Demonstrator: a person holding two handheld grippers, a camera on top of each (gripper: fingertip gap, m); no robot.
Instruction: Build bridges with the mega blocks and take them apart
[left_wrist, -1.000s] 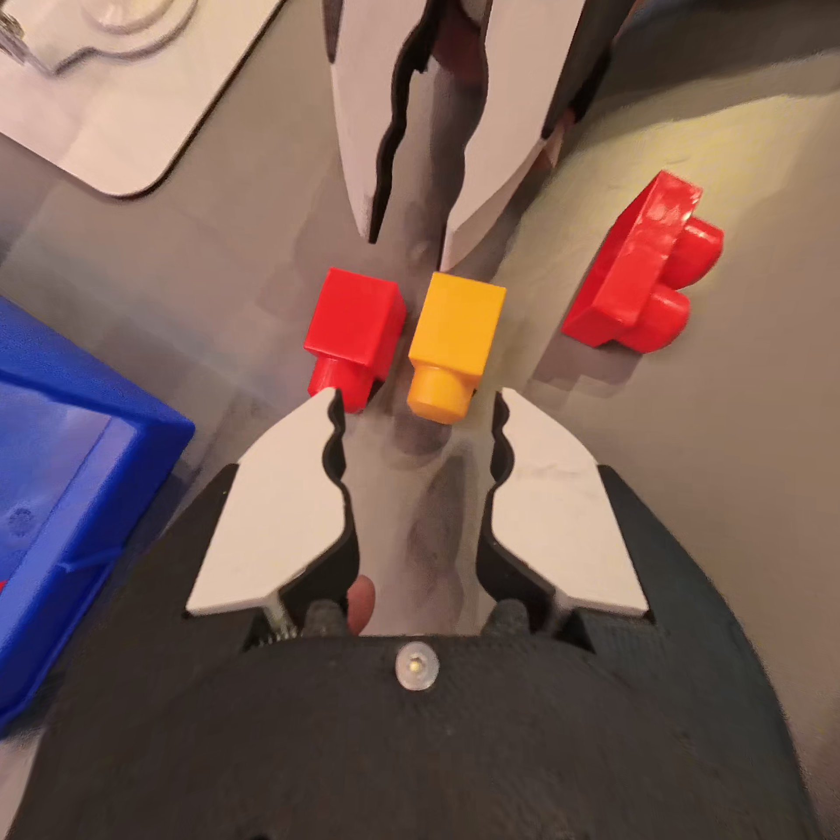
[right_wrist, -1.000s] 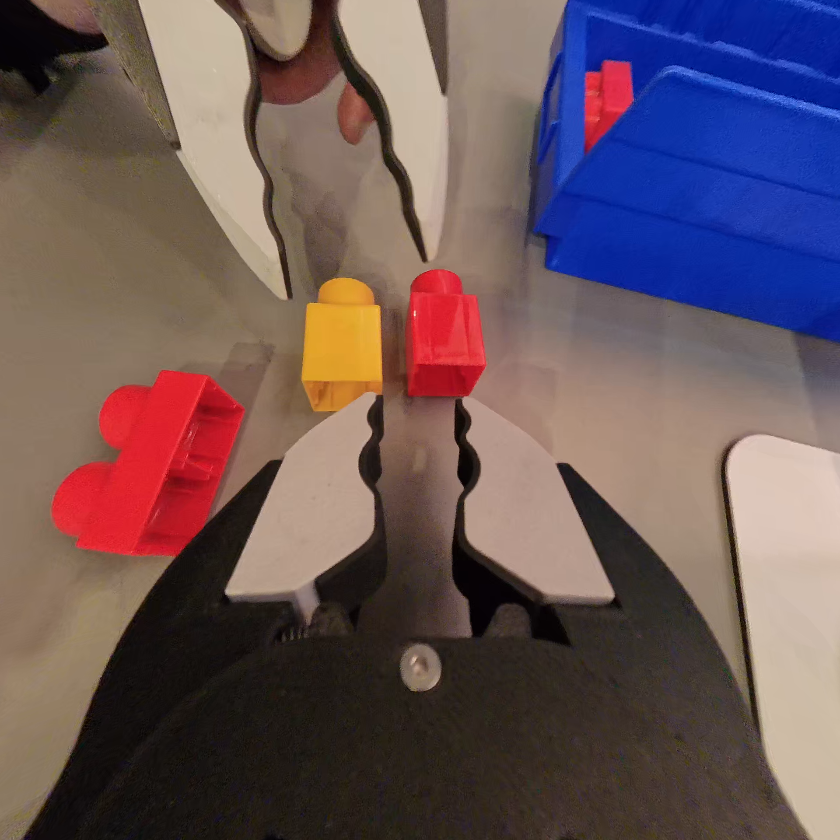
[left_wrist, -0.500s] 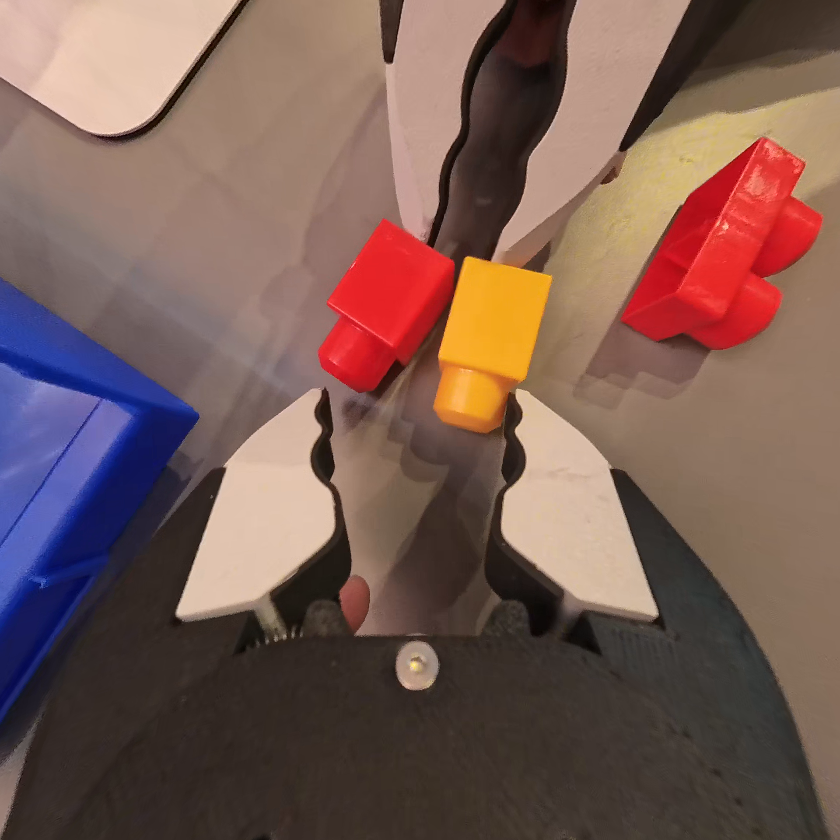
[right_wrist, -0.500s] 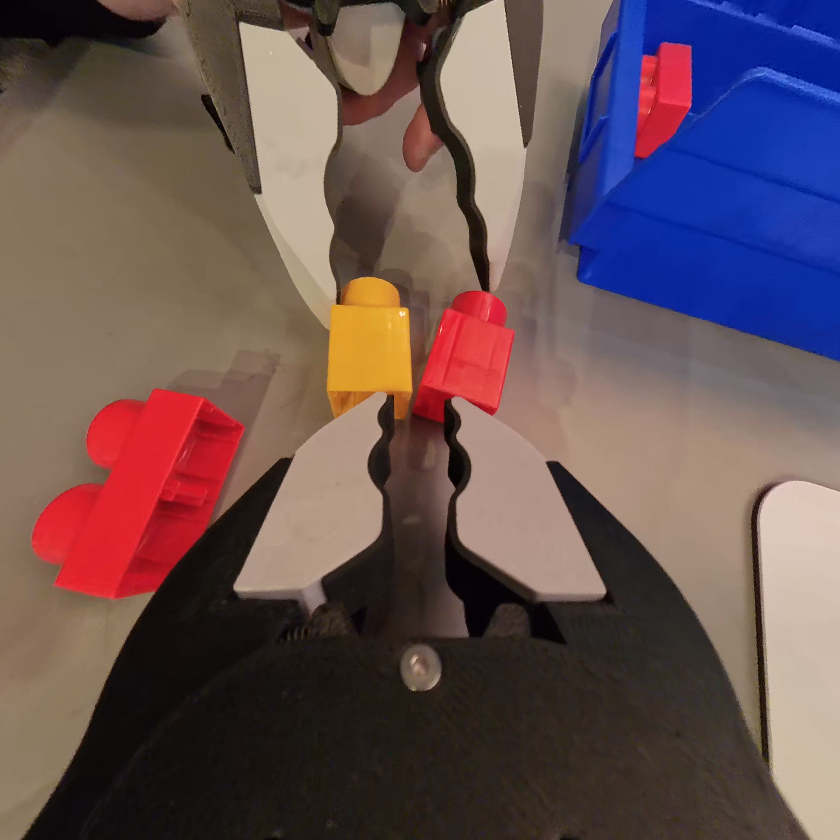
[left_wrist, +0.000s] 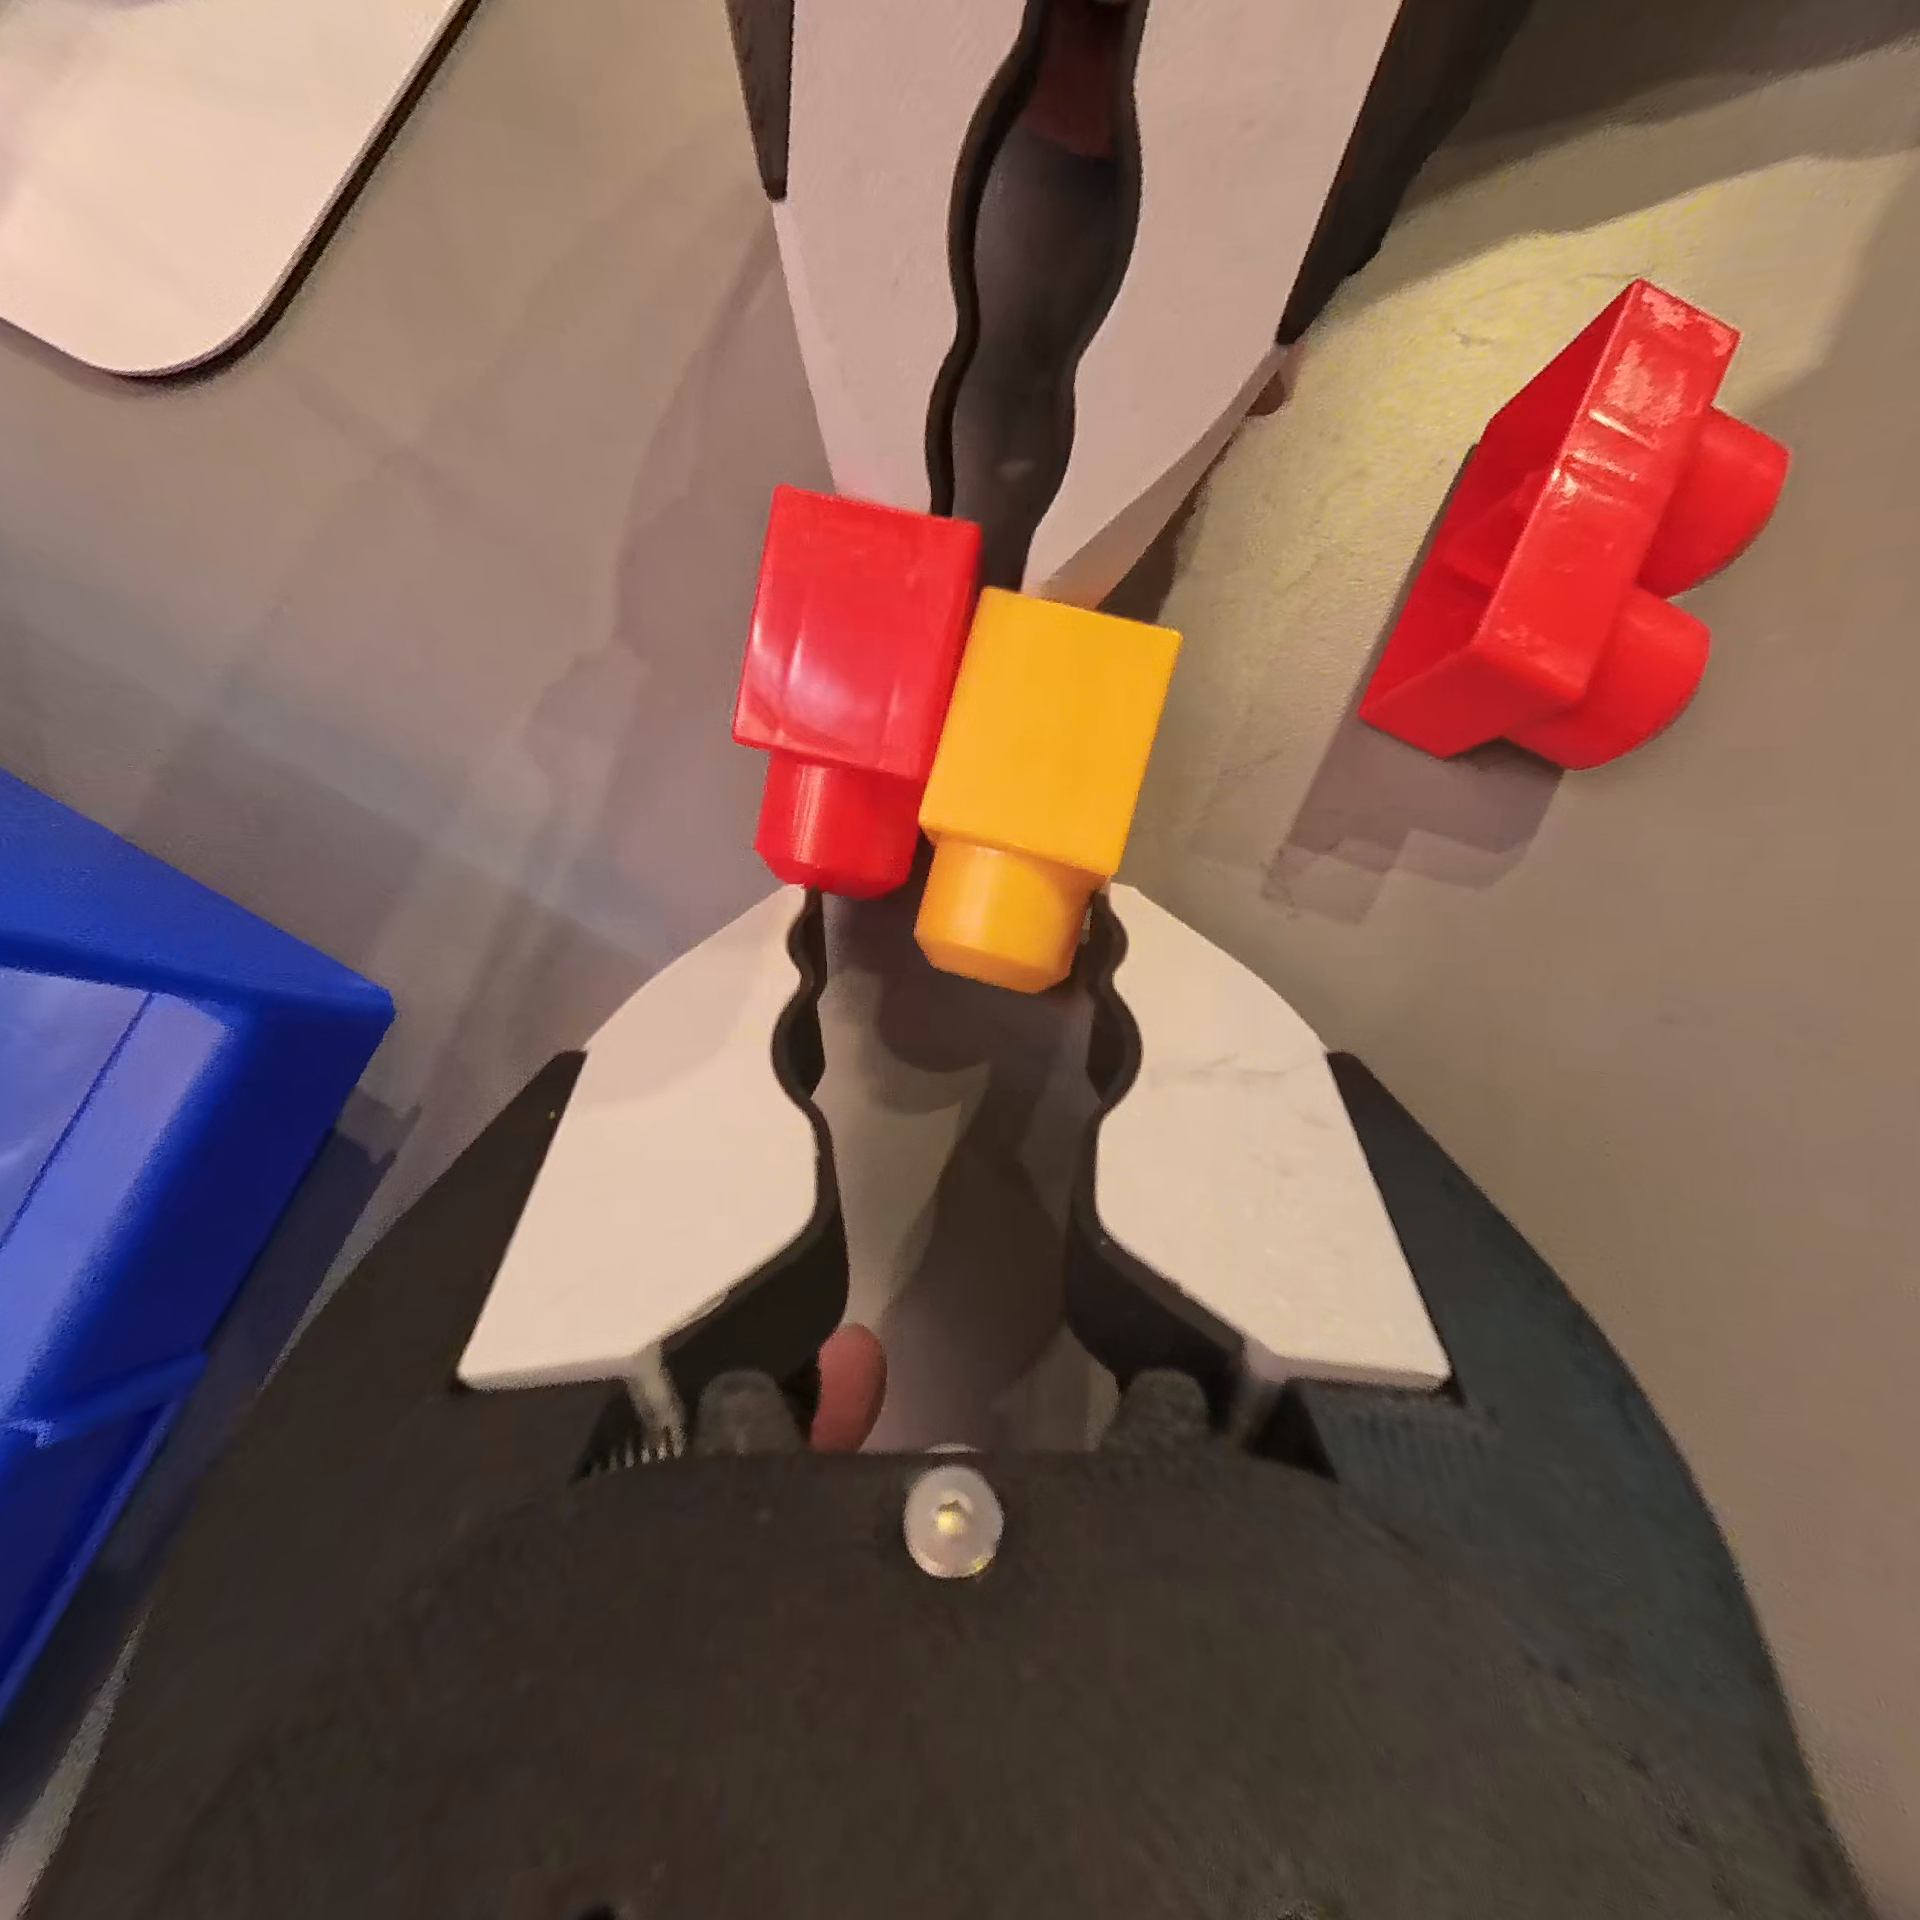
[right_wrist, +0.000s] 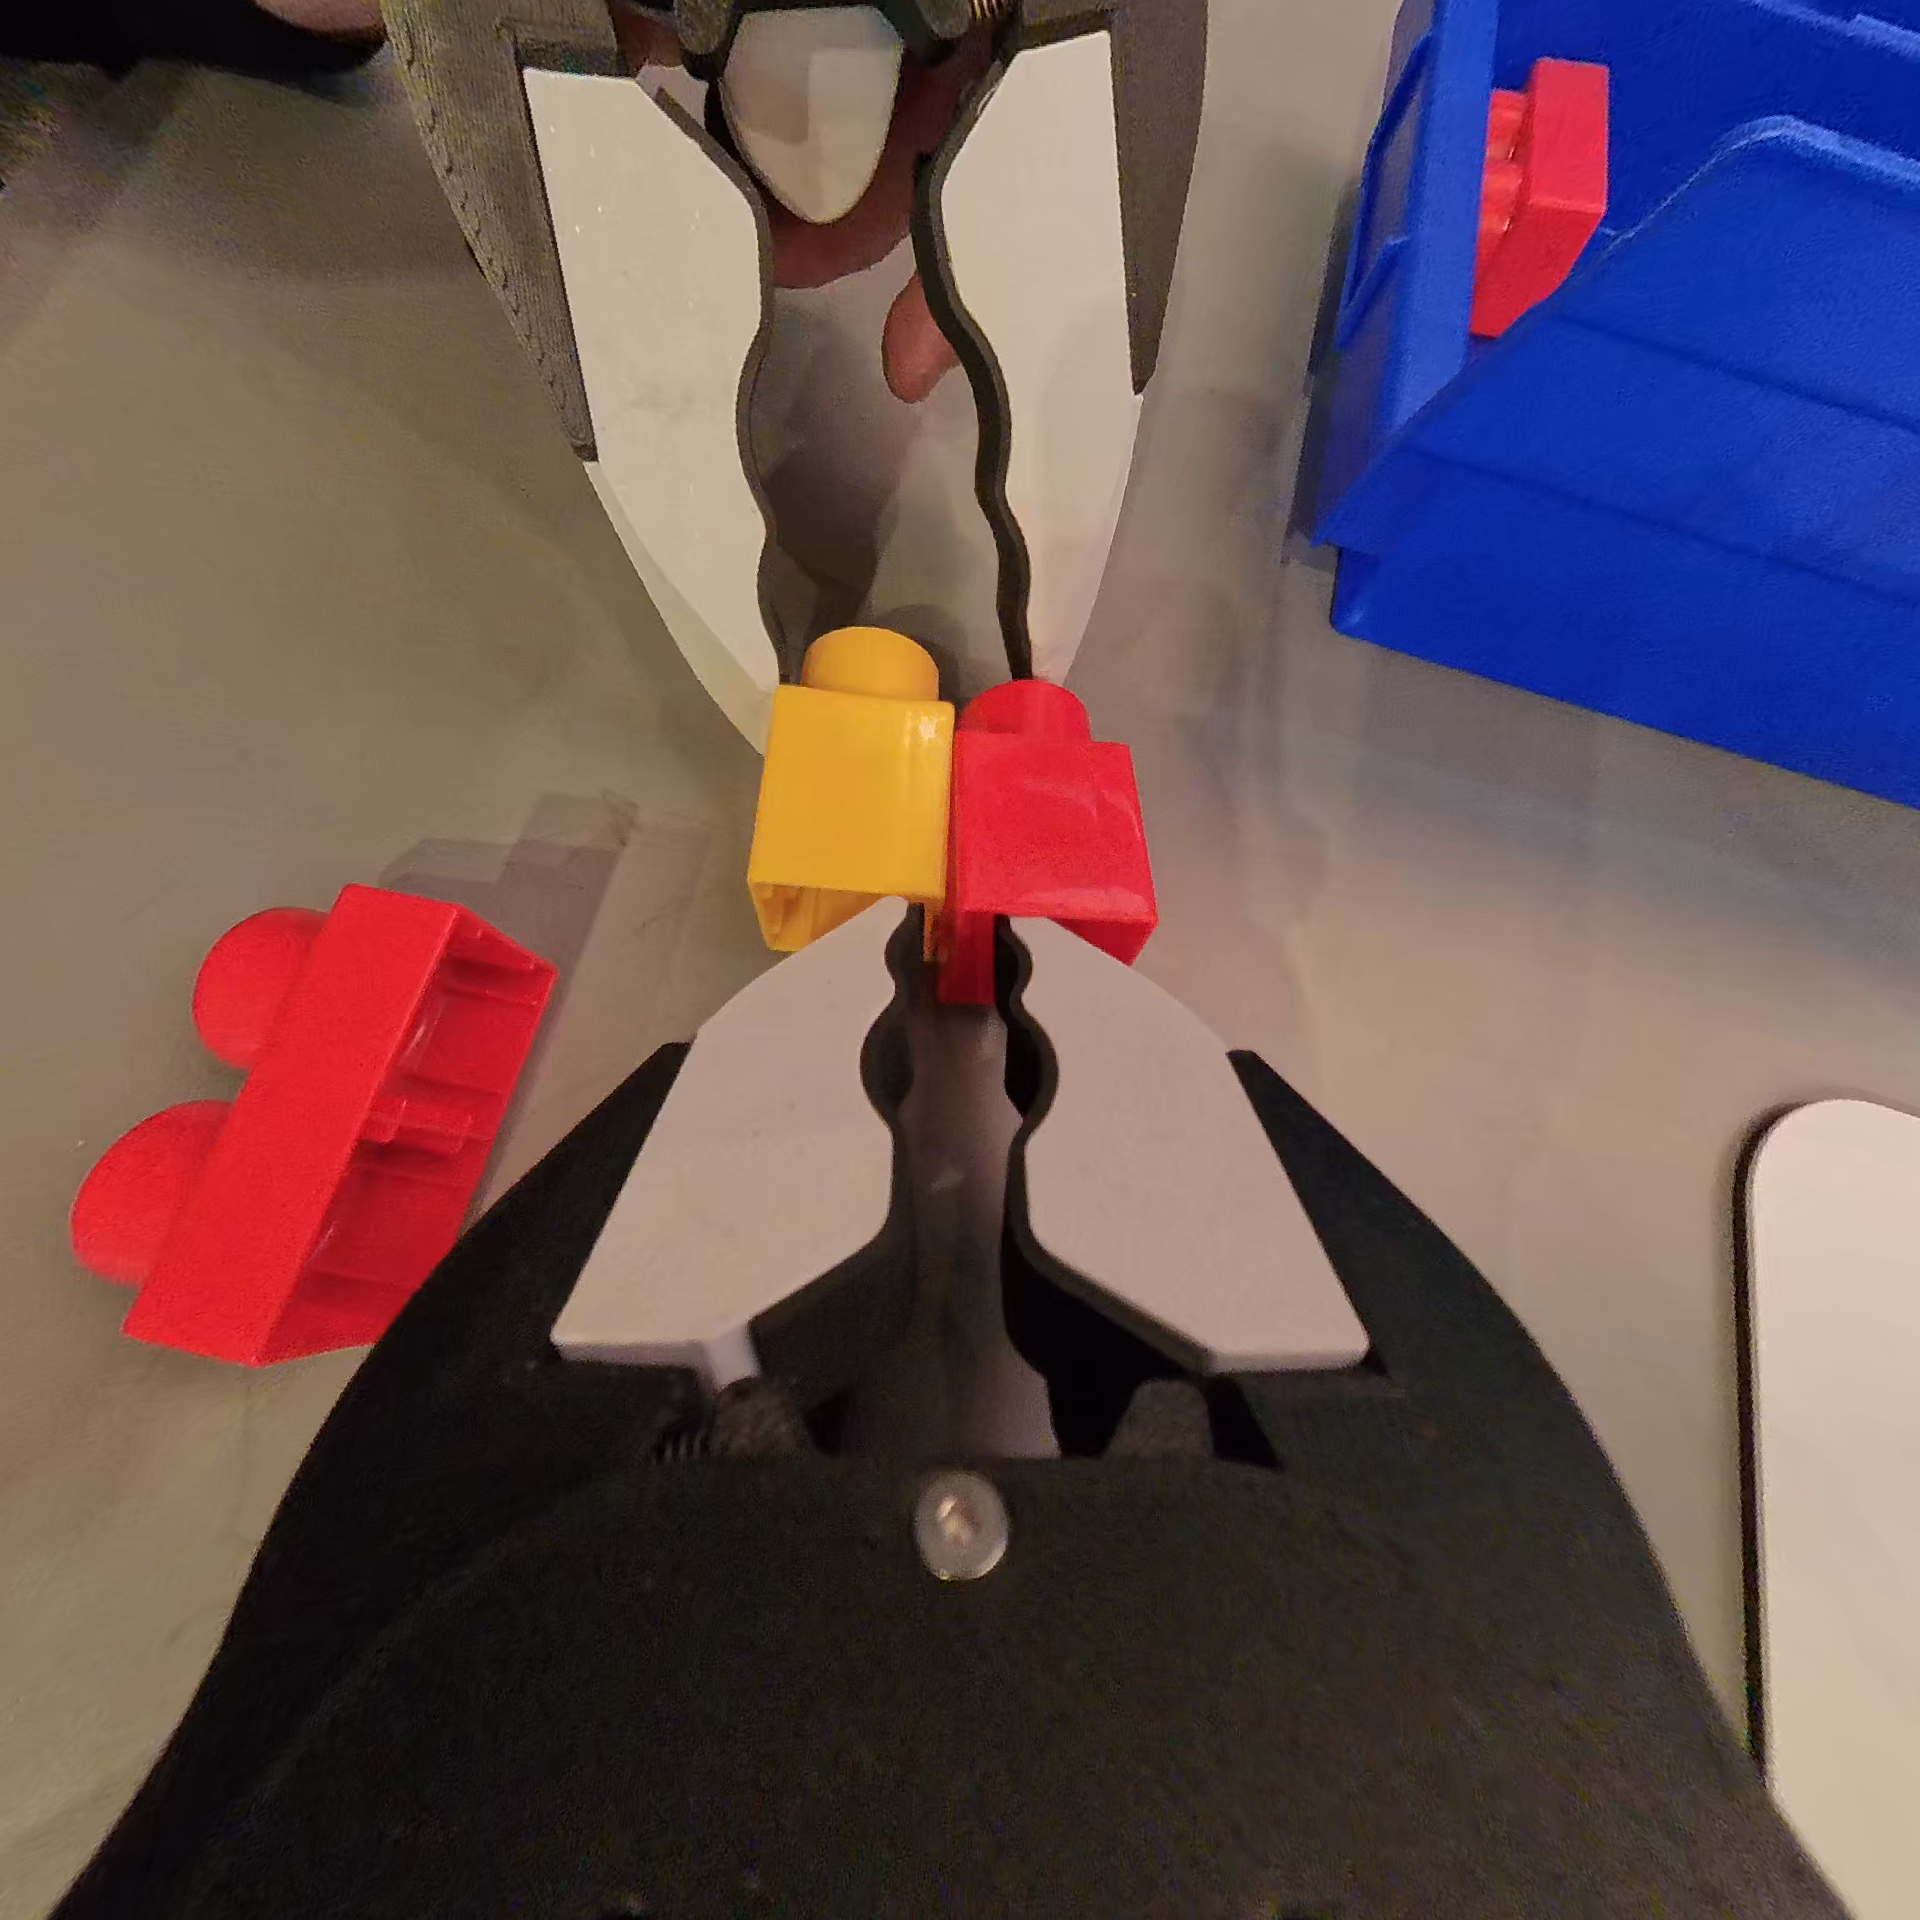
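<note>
Set against the view of a second ago, finds the small red block (left_wrist: 852, 634) and the yellow block (left_wrist: 1049, 717) pushed flush side to side on the tabletop (left_wrist: 1558, 1039), no longer parted by a clear gap. Lying on their sides, studs toward the left gripper (left_wrist: 951, 914), hollow bases toward the right gripper (right_wrist: 951, 935). Shows the left jaws narrower than half a second back yet spread, with the yellow stud between the tips and touching one finger, the red stud just off the other; no squeeze from both sides. Shows the right jaws drawn almost together from a wider stance, pinching the near wall of the small red block at its open base, a sliver of yellow wall seemingly caught alongside. Leaves the big red block (left_wrist: 1558, 540) lying on the tabletop well apart from the pair, and another red block (right_wrist: 1538, 197) in the blue bin (right_wrist: 1662, 623). Reads as squaring up two pillars between both tools, likely ahead of standing them upright; no bridge built yet. Calls for care: pinching by a thin wall risks twisting the small red block against its yellow neighbour.
</note>
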